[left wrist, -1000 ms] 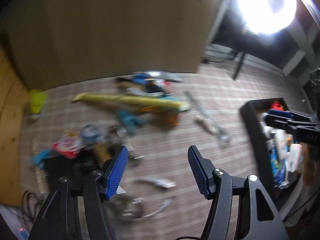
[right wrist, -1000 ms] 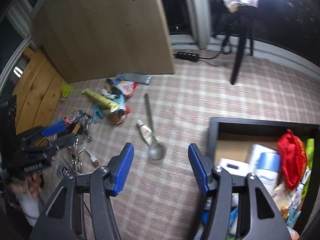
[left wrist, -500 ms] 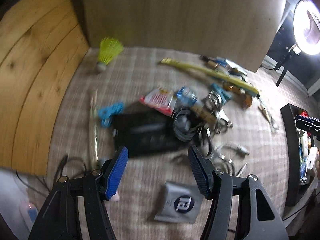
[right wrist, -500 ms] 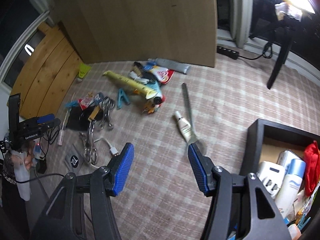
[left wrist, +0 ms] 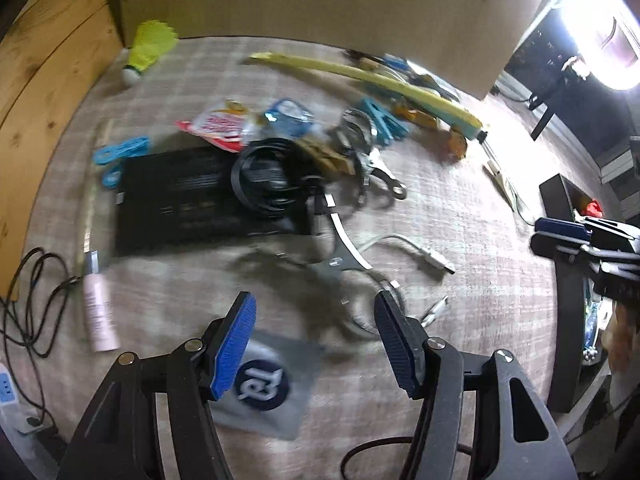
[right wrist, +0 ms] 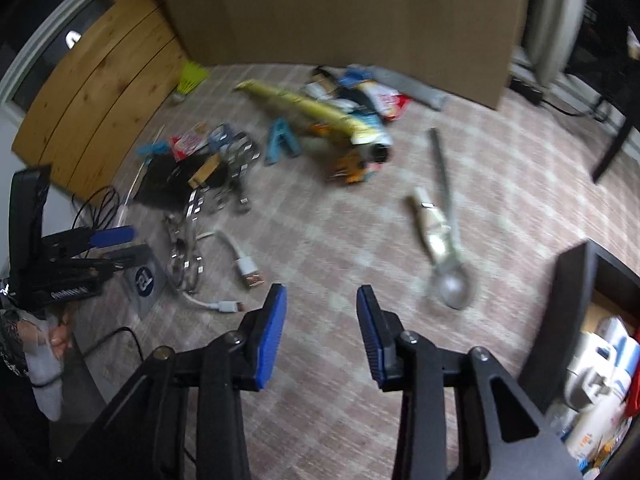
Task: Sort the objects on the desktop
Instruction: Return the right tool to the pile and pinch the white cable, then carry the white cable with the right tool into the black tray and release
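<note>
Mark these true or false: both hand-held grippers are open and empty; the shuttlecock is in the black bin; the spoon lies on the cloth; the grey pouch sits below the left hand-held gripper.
1. Both the left hand-held gripper and the right hand-held gripper are open and empty. True.
2. The yellow shuttlecock is in the black bin. False: it lies on the checked cloth near the wooden board.
3. The spoon lies on the cloth. True.
4. The grey pouch sits below the left hand-held gripper. True.
</note>
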The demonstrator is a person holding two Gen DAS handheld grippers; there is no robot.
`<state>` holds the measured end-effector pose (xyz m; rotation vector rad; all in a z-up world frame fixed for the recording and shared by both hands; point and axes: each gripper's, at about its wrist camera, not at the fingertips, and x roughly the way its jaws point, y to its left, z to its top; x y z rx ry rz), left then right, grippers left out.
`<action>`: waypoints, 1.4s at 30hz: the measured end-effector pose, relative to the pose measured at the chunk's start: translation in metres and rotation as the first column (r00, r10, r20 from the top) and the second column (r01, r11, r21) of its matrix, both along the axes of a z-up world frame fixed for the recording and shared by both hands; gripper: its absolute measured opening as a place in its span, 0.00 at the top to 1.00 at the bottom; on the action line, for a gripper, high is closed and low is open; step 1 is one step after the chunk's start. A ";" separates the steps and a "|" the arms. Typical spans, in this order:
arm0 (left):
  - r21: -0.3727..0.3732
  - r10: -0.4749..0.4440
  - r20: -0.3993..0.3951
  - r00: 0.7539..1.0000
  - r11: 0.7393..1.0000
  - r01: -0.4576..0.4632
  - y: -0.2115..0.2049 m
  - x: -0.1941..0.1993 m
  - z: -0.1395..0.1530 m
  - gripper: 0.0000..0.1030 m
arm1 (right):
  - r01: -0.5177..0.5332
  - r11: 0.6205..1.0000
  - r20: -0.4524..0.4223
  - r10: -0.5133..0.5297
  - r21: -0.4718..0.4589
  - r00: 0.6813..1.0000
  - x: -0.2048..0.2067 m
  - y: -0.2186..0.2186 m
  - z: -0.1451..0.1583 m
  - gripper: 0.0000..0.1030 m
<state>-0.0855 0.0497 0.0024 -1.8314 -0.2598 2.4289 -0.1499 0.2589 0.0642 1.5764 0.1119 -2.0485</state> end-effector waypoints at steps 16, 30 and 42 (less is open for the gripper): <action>-0.014 0.027 0.051 0.998 1.000 -0.026 0.010 -0.017 -0.025 0.70 | -0.212 0.974 0.028 0.210 0.076 0.977 -0.010 -0.102 -0.036 0.75; 0.080 0.079 0.015 0.997 0.994 -0.080 -0.008 -0.023 -0.017 0.86 | -0.205 0.970 0.025 0.203 0.132 0.979 -0.012 -0.098 -0.050 0.95; 0.049 0.090 0.017 0.996 0.995 -0.091 -0.023 -0.009 -0.014 0.92 | -0.063 0.993 -0.002 0.064 0.103 0.998 -0.016 -0.048 -0.039 0.96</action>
